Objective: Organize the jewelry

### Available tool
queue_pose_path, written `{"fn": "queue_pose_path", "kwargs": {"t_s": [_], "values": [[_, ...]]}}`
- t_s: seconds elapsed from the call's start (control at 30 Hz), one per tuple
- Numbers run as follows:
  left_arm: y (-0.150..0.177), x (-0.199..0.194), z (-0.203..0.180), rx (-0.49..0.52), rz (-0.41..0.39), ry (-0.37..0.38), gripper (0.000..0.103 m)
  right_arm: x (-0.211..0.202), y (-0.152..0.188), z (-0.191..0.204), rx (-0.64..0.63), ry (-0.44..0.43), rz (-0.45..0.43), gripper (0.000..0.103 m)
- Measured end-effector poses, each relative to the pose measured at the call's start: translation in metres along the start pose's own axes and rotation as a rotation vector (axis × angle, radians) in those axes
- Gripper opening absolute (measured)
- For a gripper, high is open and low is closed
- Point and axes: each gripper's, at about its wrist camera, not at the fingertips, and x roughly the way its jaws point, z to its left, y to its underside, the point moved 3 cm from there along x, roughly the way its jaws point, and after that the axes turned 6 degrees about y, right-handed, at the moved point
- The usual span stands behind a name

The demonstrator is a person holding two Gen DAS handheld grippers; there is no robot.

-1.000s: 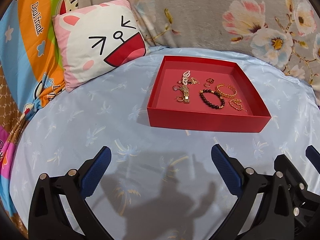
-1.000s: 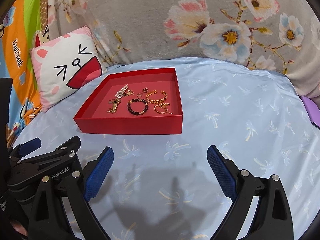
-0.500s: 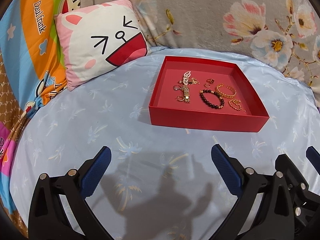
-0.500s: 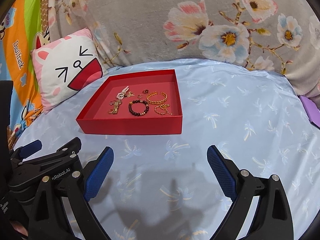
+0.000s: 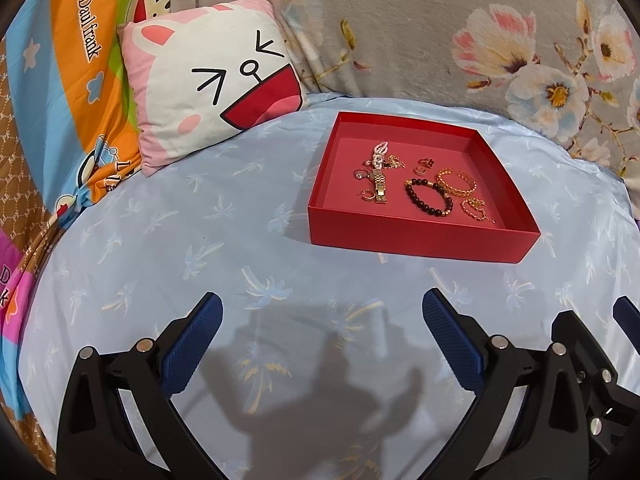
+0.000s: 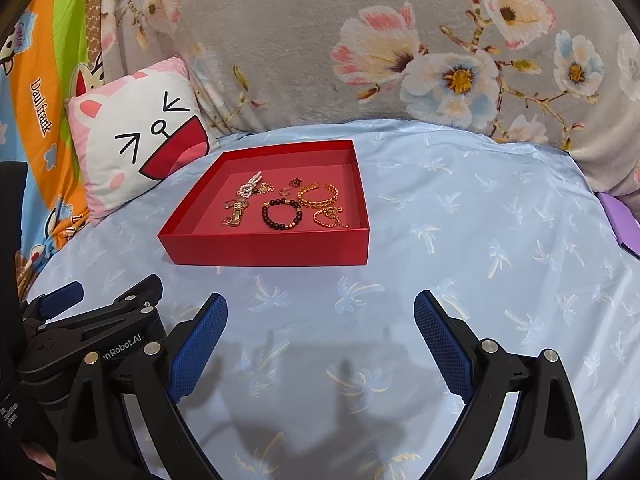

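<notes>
Fingers (image 5: 200,334) of the left gripper (image 5: 322,336) are spread wide with nothing between them, and it hovers over the light blue bedsheet (image 5: 160,248) on the near side of the red tray (image 5: 420,236), pointing toward it but well apart from it. The right gripper (image 6: 320,336) has its blue-padded fingers (image 6: 438,340) spread just as wide, also holding nothing, and sits on the near side of the tray too, right beside the left one. Inside the tray lies the jewelry: a dark beaded bracelet (image 5: 428,199) near the middle of the tray floor, a gold chain bracelet (image 5: 456,182) on the tray's right side, a smaller gold chain (image 5: 474,208) nearer the front wall, a gold watch band (image 5: 379,189) toward the tray's left, a pearl piece (image 5: 379,153) behind it, and a few small rings (image 5: 424,164) toward the back. A cartoon cat pillow (image 5: 208,92) leans to the left of the tray, behind its far left corner, and a grey floral blanket (image 6: 400,40) rises behind the tray. A purple object (image 6: 622,220) lies far to the tray's right at the sheet's edge. Only bare sheet and the grippers' shadows lie between the fingers and the tray.
</notes>
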Motion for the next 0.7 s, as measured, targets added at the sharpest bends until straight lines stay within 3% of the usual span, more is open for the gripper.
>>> {"fn": "queue_pose_path", "kwargs": {"t_s": [0.7], "values": [[0.0033, 0.0003, -0.0012, -0.001, 0.002, 0.000, 0.098, -0.0003, 0.0022, -0.0036, 0.007, 0.000, 0.004, 0.093]]}}
